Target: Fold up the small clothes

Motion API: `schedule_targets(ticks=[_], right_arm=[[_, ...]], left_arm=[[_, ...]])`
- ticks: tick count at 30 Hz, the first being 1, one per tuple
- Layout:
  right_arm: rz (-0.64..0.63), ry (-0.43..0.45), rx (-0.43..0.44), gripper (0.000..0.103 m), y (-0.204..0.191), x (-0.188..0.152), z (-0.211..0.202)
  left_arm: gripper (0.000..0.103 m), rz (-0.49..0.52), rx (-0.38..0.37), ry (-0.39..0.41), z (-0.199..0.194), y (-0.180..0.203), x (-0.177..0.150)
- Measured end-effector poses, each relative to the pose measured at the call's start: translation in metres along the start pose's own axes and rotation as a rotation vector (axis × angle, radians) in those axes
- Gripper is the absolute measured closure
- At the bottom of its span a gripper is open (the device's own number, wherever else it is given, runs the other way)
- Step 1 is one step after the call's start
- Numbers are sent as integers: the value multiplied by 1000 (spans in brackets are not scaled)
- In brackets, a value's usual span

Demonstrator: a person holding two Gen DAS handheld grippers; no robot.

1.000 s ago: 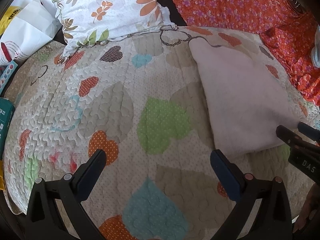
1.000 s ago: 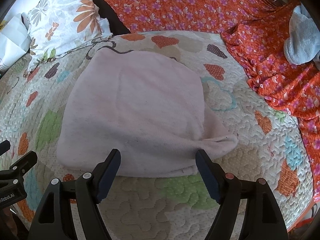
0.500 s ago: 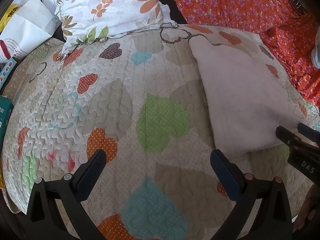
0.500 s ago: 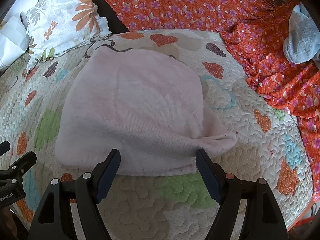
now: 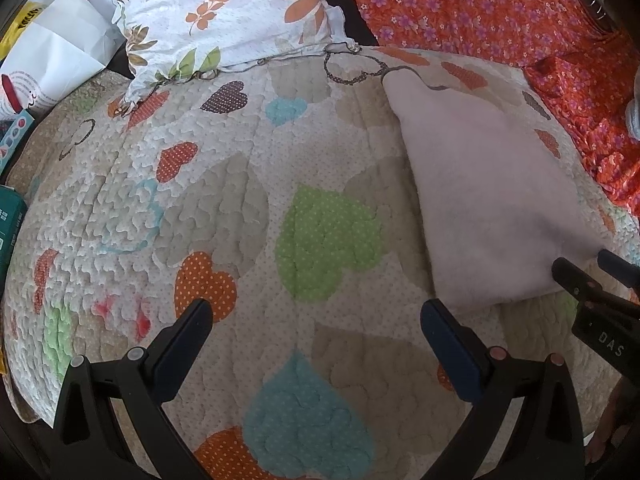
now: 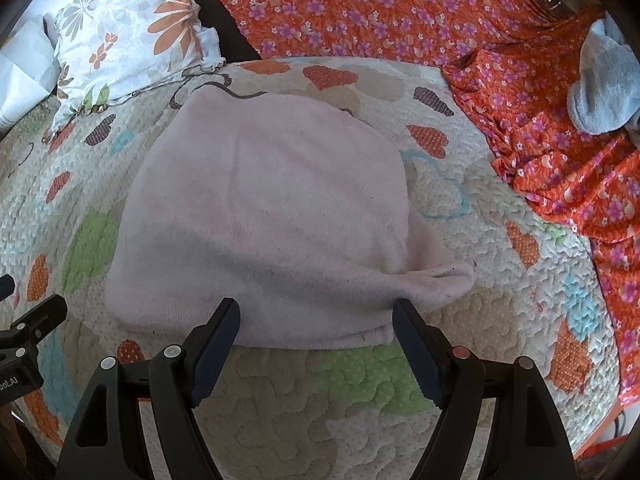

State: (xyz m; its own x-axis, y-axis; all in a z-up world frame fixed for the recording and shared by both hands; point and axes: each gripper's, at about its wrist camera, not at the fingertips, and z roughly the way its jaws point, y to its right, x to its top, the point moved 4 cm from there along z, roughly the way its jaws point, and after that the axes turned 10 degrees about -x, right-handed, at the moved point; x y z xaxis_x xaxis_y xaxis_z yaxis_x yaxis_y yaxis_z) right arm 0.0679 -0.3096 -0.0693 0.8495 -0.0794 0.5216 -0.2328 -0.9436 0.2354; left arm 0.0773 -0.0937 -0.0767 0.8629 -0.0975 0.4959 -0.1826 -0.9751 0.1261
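A pale pink garment (image 6: 264,224) lies folded flat on the heart-patterned quilt (image 6: 500,300), with a sleeve end (image 6: 440,280) sticking out at its near right. My right gripper (image 6: 316,316) is open and empty, its fingers just at the garment's near edge. In the left wrist view the garment (image 5: 488,200) lies at the right. My left gripper (image 5: 316,320) is open and empty over bare quilt (image 5: 200,200), left of the garment. The right gripper's tips (image 5: 588,276) show at the far right edge there.
A floral pillow (image 5: 228,12) lies at the back left, with white paper bags (image 5: 52,52) and boxes (image 5: 10,224) beside the quilt's left edge. An orange flowered cloth (image 6: 540,92) covers the back and right. A grey sock (image 6: 604,88) lies on it.
Both grippers have drifted slightly forward and down toward the quilt; the garment looks a little nearer in the right wrist view. Both stay open and nothing was grasped.
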Motion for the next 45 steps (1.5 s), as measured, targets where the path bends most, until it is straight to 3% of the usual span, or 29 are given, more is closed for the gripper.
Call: schedule_targets(ticks=[24,45], right_arm=[[-159,91,-158,17,-19,-2,-11],[-173,93,-171,15,-20,-4,-10]], left_arm=[[0,11,14,-6,2,-2,-2],[0,35,36,-7,4,0,-3]])
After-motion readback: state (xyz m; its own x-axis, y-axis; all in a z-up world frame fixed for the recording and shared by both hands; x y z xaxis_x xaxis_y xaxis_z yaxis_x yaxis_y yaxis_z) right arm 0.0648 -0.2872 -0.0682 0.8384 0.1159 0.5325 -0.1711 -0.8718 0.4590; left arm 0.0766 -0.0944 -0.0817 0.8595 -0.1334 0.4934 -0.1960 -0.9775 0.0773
